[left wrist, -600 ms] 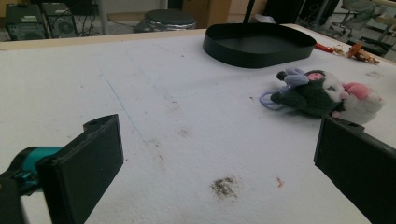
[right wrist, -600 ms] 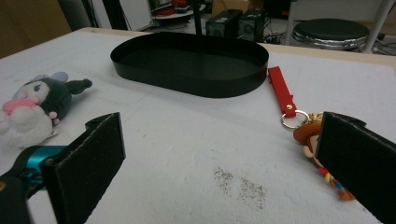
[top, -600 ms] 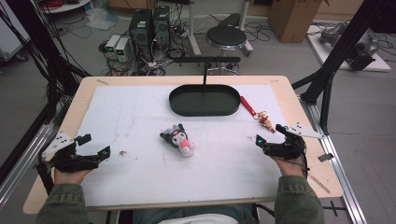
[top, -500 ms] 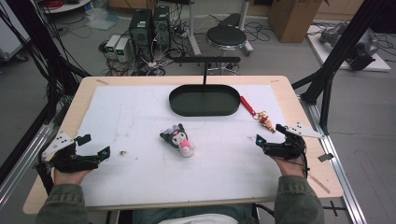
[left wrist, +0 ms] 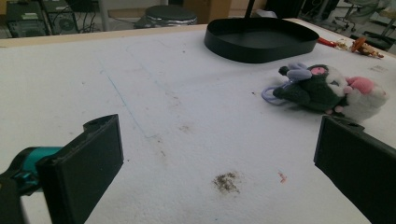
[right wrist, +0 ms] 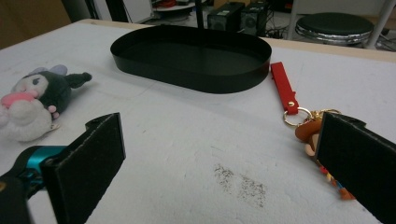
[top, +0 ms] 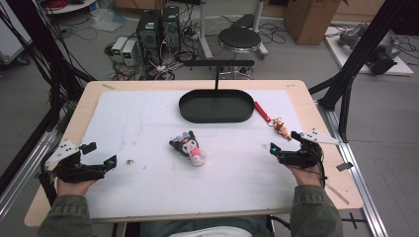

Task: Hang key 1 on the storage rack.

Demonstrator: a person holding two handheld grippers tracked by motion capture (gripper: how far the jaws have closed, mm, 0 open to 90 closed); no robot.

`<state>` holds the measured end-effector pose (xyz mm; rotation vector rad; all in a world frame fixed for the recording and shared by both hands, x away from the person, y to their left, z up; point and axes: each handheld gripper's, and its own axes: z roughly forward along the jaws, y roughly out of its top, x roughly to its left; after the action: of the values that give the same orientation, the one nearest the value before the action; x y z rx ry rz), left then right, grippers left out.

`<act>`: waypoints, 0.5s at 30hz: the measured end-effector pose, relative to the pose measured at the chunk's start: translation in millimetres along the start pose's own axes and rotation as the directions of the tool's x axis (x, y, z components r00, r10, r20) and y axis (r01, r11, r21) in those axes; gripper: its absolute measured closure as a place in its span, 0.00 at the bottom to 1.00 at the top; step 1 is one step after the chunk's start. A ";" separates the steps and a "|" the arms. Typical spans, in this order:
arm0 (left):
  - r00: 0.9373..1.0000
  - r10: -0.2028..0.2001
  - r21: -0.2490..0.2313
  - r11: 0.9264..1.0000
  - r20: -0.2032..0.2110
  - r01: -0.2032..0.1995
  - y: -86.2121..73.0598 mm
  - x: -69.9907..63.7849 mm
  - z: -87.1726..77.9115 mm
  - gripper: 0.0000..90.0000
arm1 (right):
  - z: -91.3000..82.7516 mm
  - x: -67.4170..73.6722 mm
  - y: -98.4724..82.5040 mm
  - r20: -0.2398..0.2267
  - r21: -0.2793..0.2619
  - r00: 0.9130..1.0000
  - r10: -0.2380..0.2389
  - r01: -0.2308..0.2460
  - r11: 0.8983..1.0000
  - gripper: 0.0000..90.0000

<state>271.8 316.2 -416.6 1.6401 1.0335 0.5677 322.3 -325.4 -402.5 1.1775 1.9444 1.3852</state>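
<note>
Your jaws stand spread wide on both sides, nothing between either pair. Your left gripper (top: 97, 155) rests low at the near left of the table (top: 316, 106), and its own view shows bare white mat between the two black jaws. Your right gripper (top: 285, 141) sits at the near right edge, jaws likewise apart over the mat.

Count on the table: one plush toy, one black oval tray, one red-strapped keychain, one white mat (top: 138, 113). Two grippers, one per hand.

The plush toy (top: 188, 147) lies on its side near the middle of the mat, between your two grippers and well apart from both, in front of the tray. It is small and soft: a dark grey-green hooded head with two pointed ears, a white face, a pink patch, a white rounded body, and a pale lilac loop at the head end, seen clearly in the left gripper view (left wrist: 327, 88).

The black oval tray (top: 188, 106) stands at the far middle of the mat, a thin upright post rising from it. The keychain (top: 269, 117) lies just right of the tray: red strap, metal ring, small orange-brown figure, near your right gripper.
</note>
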 end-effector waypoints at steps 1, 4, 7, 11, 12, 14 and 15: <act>1.000 0.001 0.003 1.000 0.001 -0.001 -0.1 -0.1 0.7 0.02 | 1.6 -0.9 1.9 0.000 0.016 1.000 0.003 -0.003 1.000 0.01; 1.000 0.003 0.008 1.000 0.002 -0.003 -0.4 1.8 3.4 0.02 | 5.8 -2.0 6.1 -0.003 0.040 1.000 0.007 -0.007 0.999 0.01; 1.000 0.001 0.015 1.000 -0.004 -0.001 -0.8 3.5 3.8 0.02 | 11.8 -0.5 8.9 -0.005 0.054 1.000 -0.003 0.003 0.999 0.01; 1.000 0.005 0.018 1.000 -0.003 -0.005 -0.8 1.3 3.0 0.02 | 21.5 0.4 14.8 -0.007 0.090 1.000 -0.017 0.018 0.996 0.01; 1.000 0.005 0.018 1.000 -0.003 -0.005 -0.8 1.3 3.0 0.02 | 23.6 0.2 16.8 -0.017 0.096 1.000 -0.011 0.013 0.995 0.01; 1.000 0.003 0.018 1.000 -0.002 -0.003 -0.8 0.4 2.2 0.02 | 27.2 -1.2 21.1 -0.021 0.102 1.000 -0.013 0.015 0.995 0.01; 1.000 0.003 0.018 1.000 -0.002 -0.003 -0.8 0.4 2.2 0.02 | 29.0 -2.3 23.3 -0.023 0.109 1.000 -0.015 0.018 0.994 0.01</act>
<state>273.4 315.4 -418.1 1.6575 1.0407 0.5635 354.5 -309.7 -392.2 1.1969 2.0639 1.3029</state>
